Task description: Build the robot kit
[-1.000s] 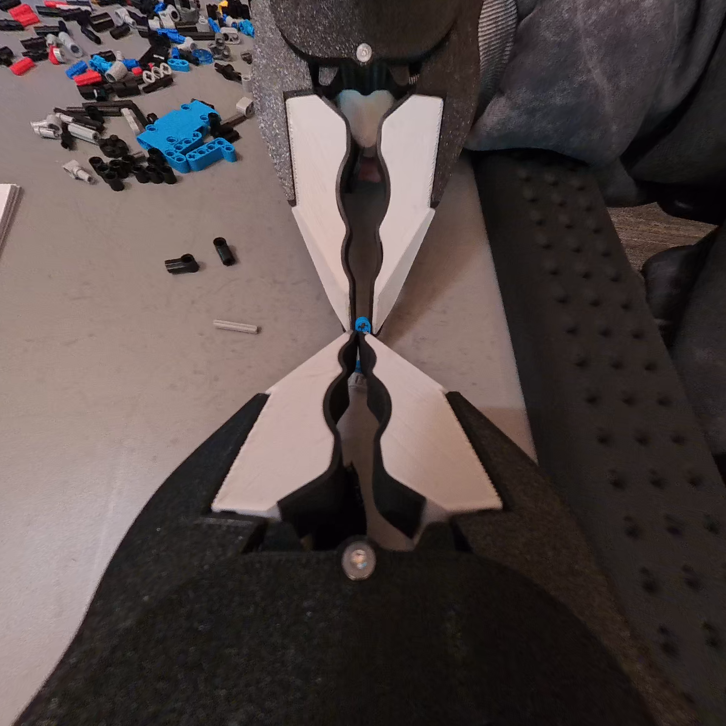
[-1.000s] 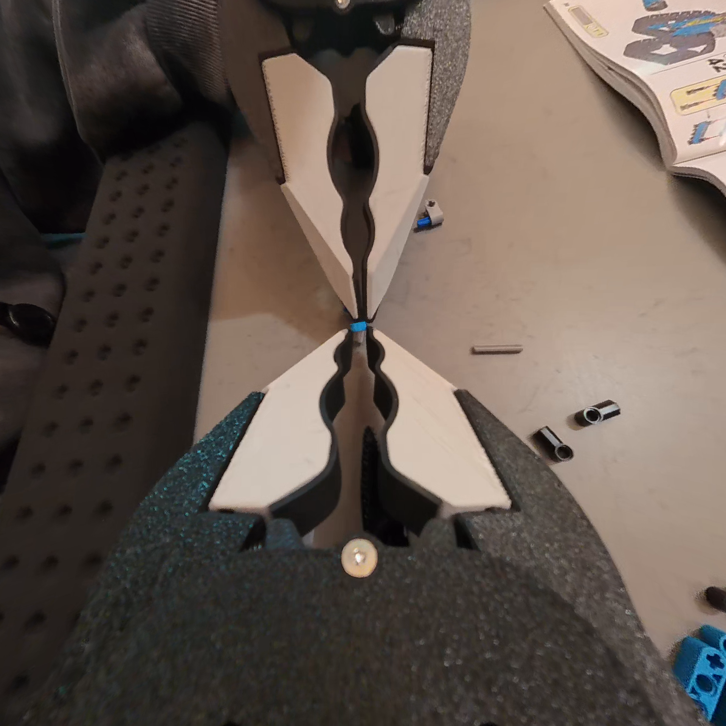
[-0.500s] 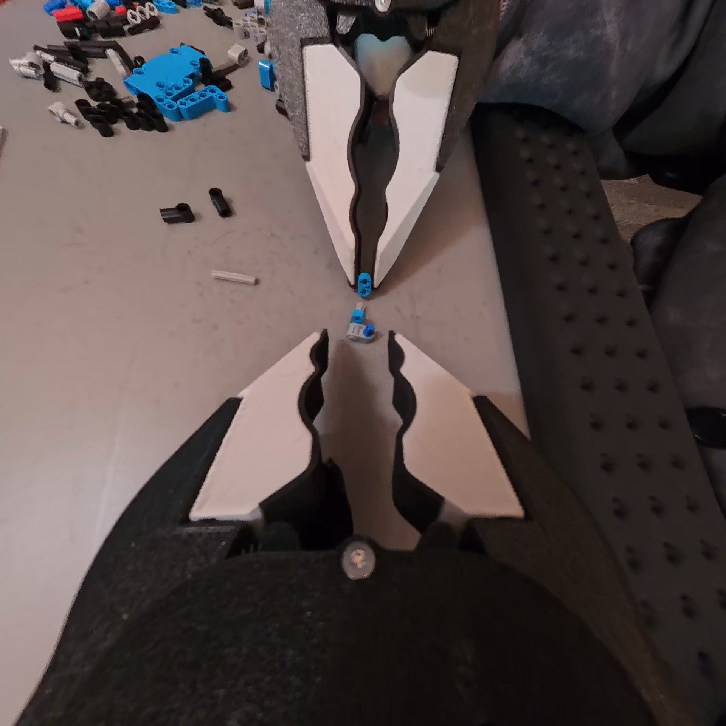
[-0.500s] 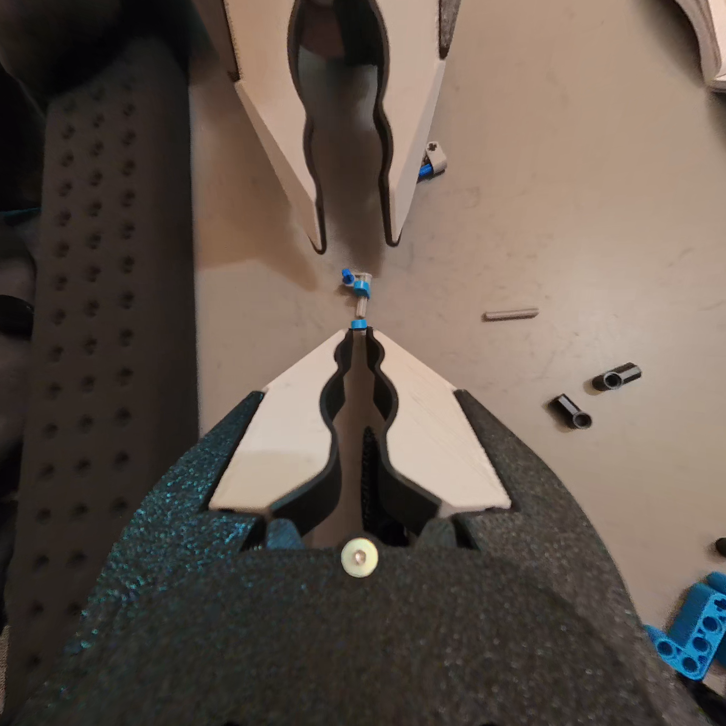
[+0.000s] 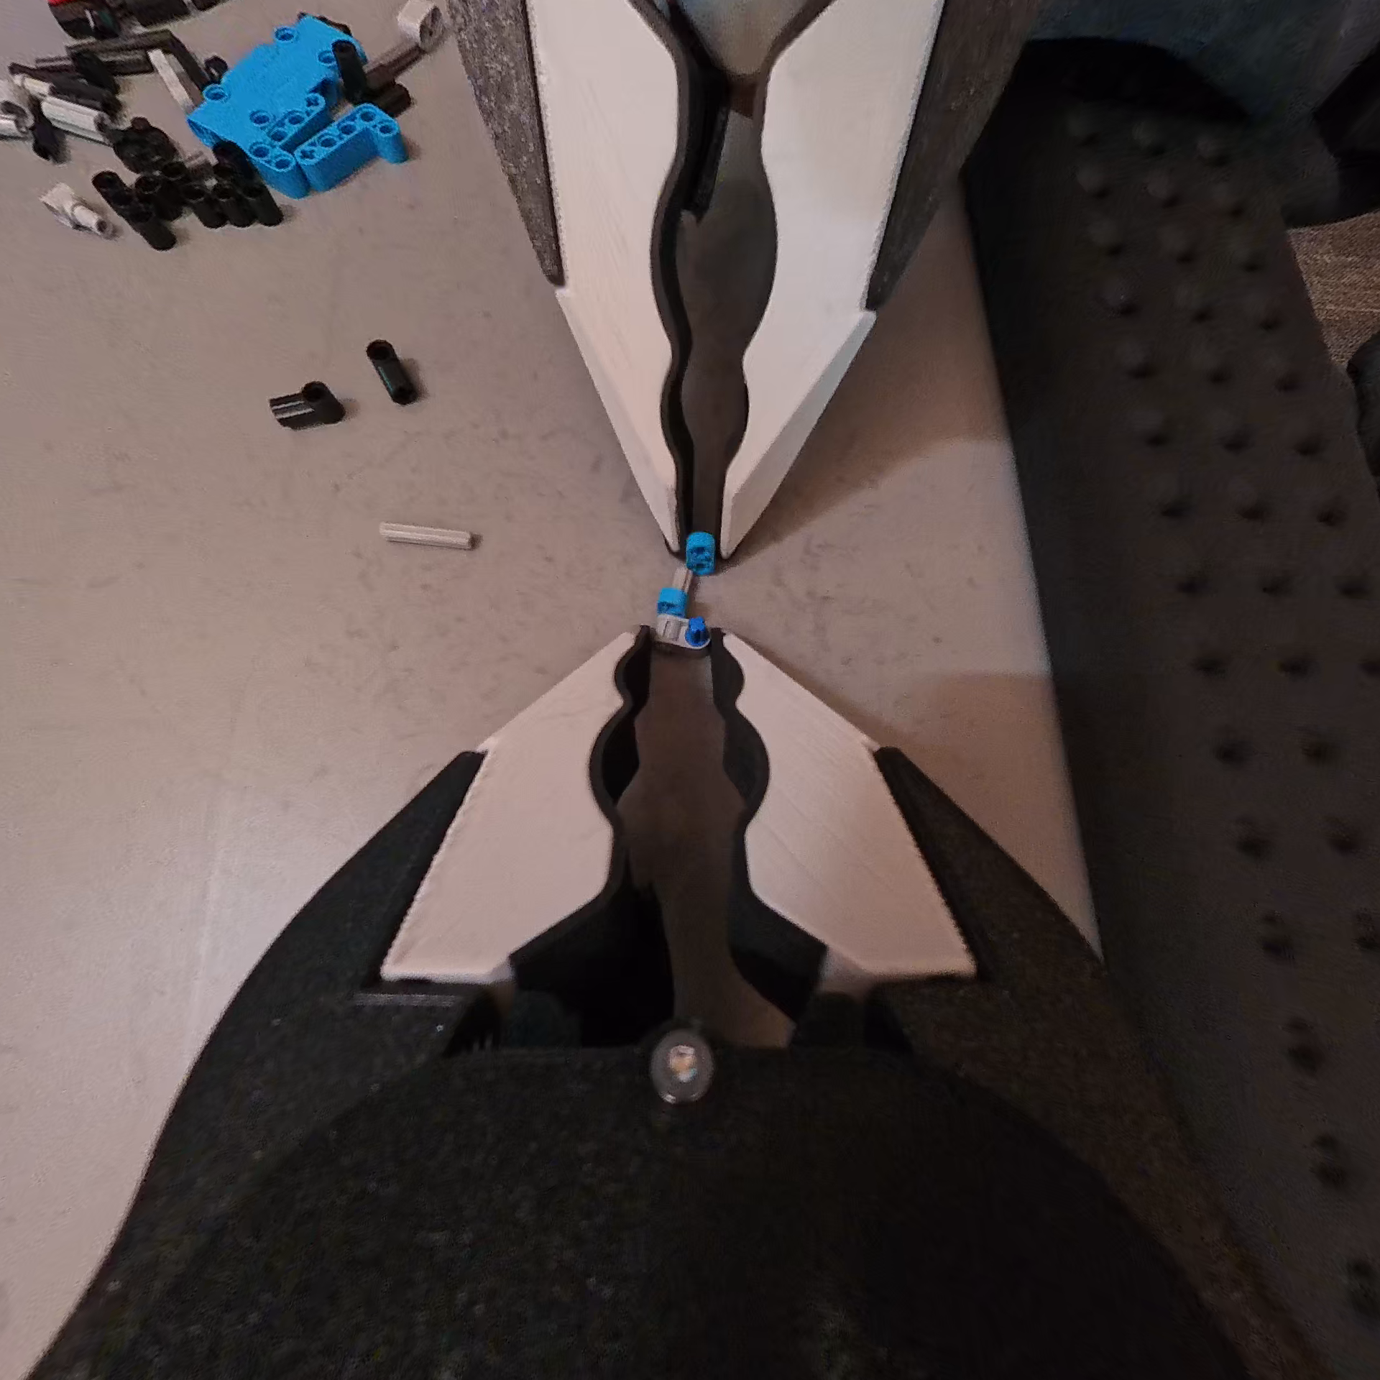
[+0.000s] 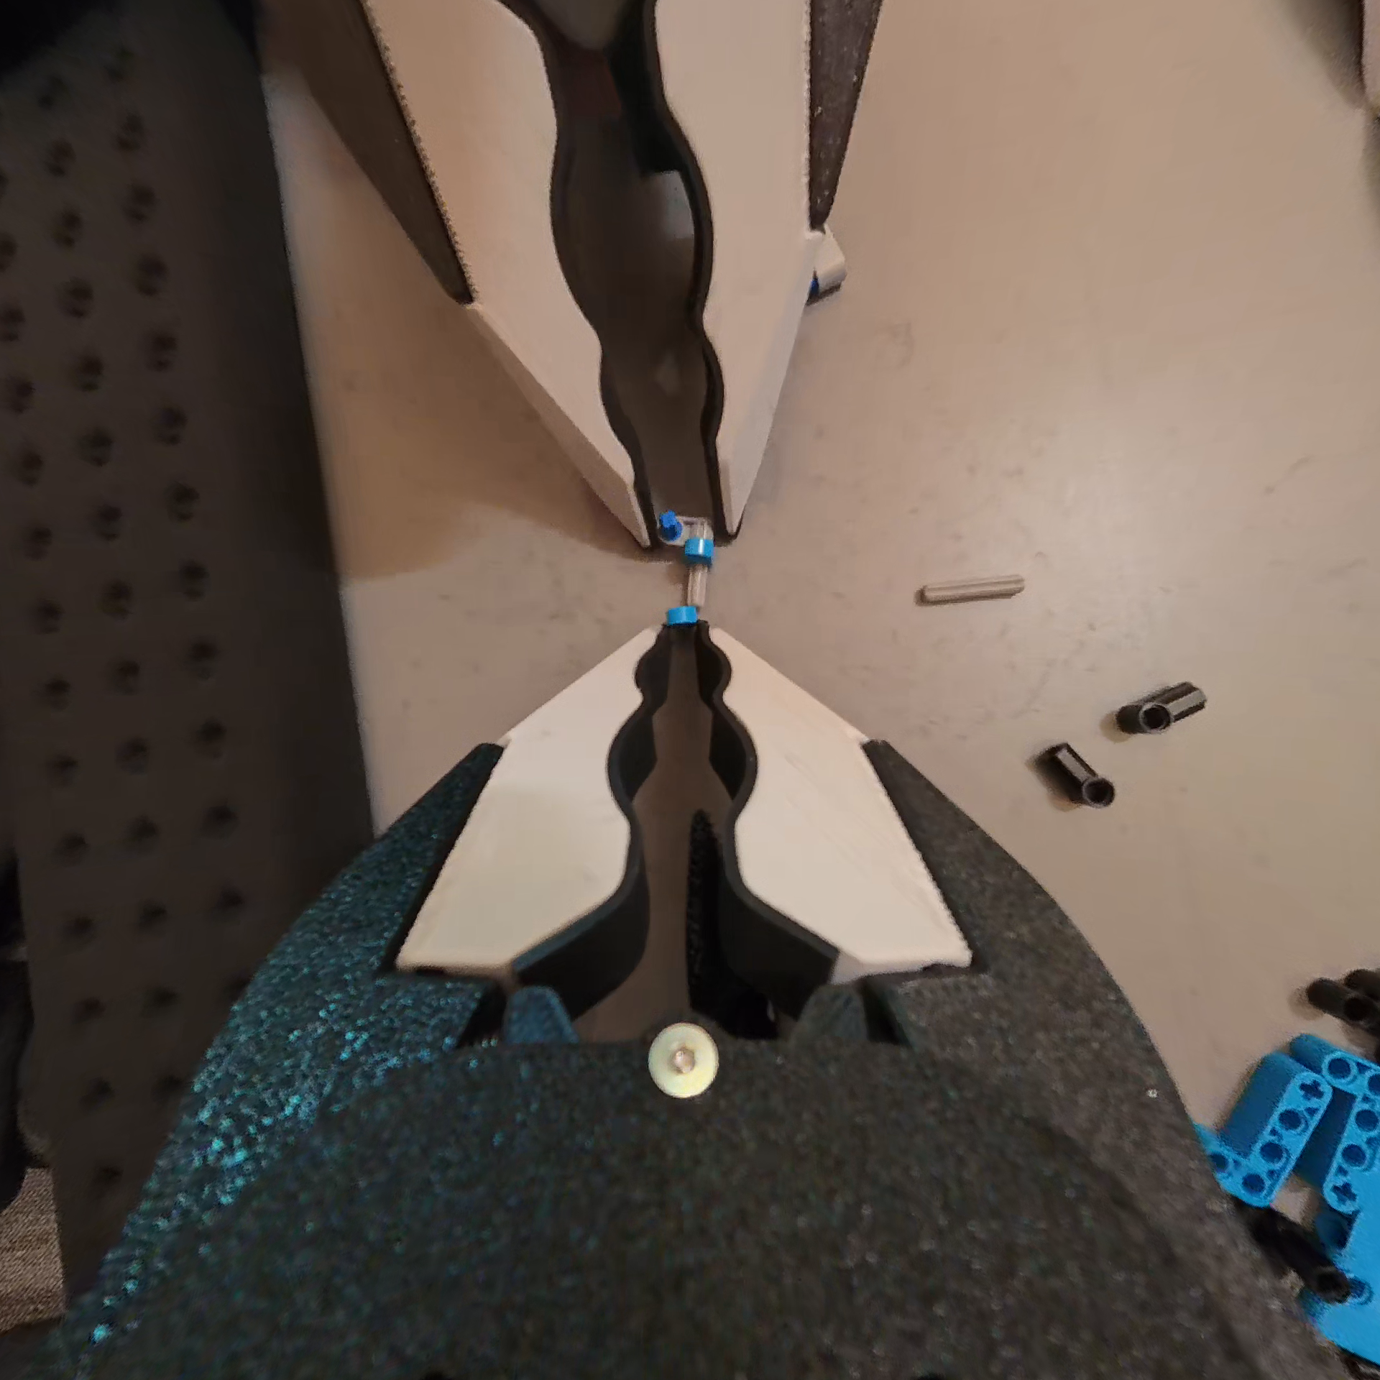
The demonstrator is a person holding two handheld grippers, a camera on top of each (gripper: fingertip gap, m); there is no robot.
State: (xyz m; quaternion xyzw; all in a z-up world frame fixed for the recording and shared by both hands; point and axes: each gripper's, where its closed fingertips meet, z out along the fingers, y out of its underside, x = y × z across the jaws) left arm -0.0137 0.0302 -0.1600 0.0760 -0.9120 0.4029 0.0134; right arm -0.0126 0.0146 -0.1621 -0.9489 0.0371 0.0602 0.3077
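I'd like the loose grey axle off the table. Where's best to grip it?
Grip the grey axle at mid-length, coming from above with fingers across its thin width: it lies flat on the table, straight and slim, nothing touching it.

Right tool (image 6: 683, 626) pinching a small blue bushing (image 6: 681, 616) on a grey axle (image 6: 697, 583), left tool (image 6: 687, 534) facing it around the axle's far end, black connectors (image 6: 1160, 707) on the counter (image 6: 1045, 373)

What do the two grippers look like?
Both look alike. The left gripper has two white wedge fingers that taper to a point, each with a wavy black inner lining, on a speckled black body with a silver screw in the middle. The right gripper has the same build.
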